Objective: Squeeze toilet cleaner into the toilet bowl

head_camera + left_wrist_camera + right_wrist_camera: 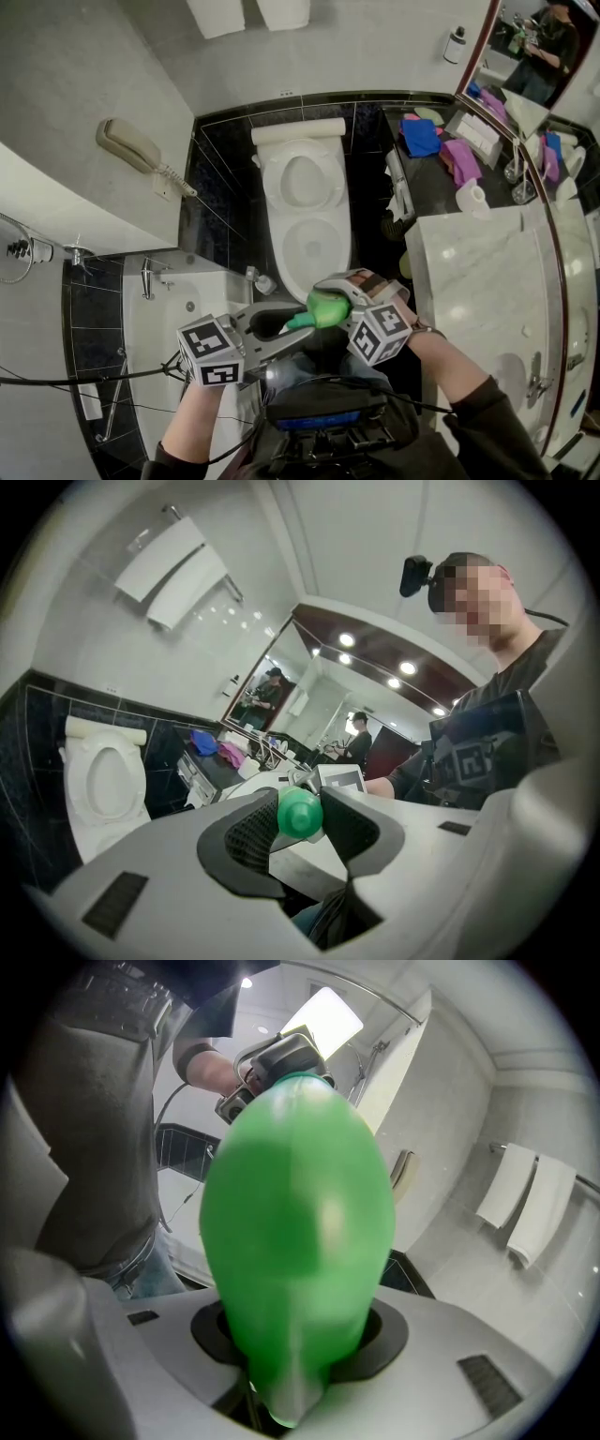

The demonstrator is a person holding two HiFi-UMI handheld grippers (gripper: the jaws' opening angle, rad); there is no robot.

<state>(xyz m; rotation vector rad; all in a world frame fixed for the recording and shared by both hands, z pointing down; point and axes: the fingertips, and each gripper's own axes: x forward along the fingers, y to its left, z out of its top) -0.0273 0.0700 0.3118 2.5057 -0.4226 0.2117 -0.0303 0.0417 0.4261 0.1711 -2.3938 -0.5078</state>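
A small bathroom: pale grey walls, a band of glossy black tile low on the wall and across the black tiled floor (370, 234). The white ceramic toilet (281, 253) stands against the back wall with its lid up and the bowl uncovered. On the left a white bathtub (159, 323) runs alongside, and on the right a white marble vanity top (469, 272) curves under a dark-framed mirror (534, 66).

Open floor is limited to a narrow dark strip on each side of the toilet. The left strip is pinched by the tub edge and the right one by the vanity corner.

The green plastic bottle of toilet cleaner (330, 307) is held in the air just in front of the bowl's front rim, lying nearly level. The right gripper (333, 295) is clamped on the bottle's body, which fills its own view (295, 1232) between the jaws (298, 1335). The left gripper (292, 323) is closed on the bottle's round green cap (300, 813), with a dark pad on each side of it.

Counted:
- one toilet
- one beige wall telephone (131, 145)
- two white towels (216, 14) hanging side by side
- one white paper roll (473, 195)
- one blue cloth (422, 136)
- one pink cloth (459, 159)
- one small white bottle (455, 45) on the ledge by the mirror
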